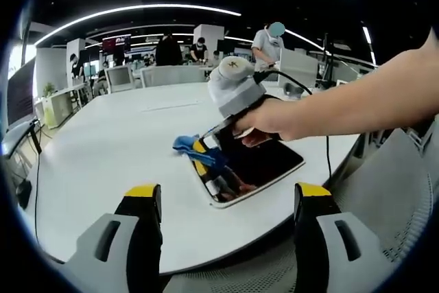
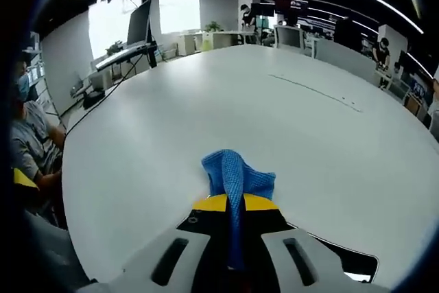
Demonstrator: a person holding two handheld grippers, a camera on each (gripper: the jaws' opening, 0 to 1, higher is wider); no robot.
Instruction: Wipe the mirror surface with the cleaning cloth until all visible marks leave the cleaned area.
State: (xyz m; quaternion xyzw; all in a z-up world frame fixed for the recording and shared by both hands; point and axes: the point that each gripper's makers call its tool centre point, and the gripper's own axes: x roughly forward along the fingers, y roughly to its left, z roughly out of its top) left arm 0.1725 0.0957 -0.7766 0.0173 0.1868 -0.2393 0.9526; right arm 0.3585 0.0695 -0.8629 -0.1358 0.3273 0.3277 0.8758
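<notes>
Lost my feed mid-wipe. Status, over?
Right gripper shut on blue cloth, at mirror's far-left edge. Left gripper open, held back. Table around it bare.

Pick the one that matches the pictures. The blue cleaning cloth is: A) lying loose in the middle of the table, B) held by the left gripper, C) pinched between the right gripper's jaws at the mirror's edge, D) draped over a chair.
C: the right gripper view shows the blue cleaning cloth clamped in the right gripper, beside the mirror; the left gripper is open.

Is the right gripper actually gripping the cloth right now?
Touching: the right gripper view shows the right gripper fingers shut on the blue cloth.
</notes>
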